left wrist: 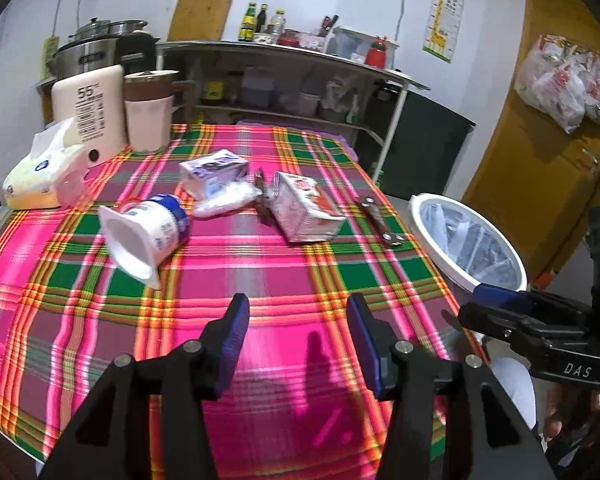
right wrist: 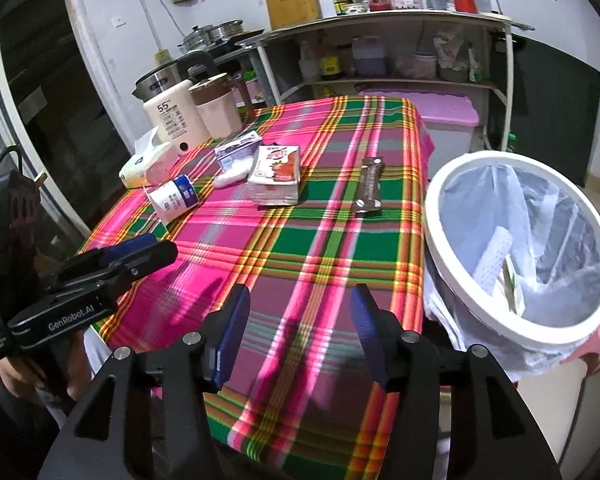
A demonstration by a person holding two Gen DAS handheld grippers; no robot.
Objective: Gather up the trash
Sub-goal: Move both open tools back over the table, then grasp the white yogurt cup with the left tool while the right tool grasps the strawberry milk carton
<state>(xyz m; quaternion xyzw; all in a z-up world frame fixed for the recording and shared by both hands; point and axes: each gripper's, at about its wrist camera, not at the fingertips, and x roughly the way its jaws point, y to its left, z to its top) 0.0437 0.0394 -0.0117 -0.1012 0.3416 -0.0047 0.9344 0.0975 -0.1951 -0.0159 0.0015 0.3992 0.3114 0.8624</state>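
the cup [left wrist: 146, 232] lies on its side on the cloth [left wrist: 260, 280], mouth toward 7 o'clock, long axis 1 to 7. only the right view shows trash inside the bin [right wrist: 432, 216]. the left gripper [left wrist: 298, 320] and the right gripper [right wrist: 300, 312] are both wide, holding nothing.

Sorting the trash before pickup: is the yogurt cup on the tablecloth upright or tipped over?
Tipped over. The yogurt cup lies on its side on the tablecloth, its open mouth facing the left wrist camera; the inside looks white, with nothing visibly spilled.
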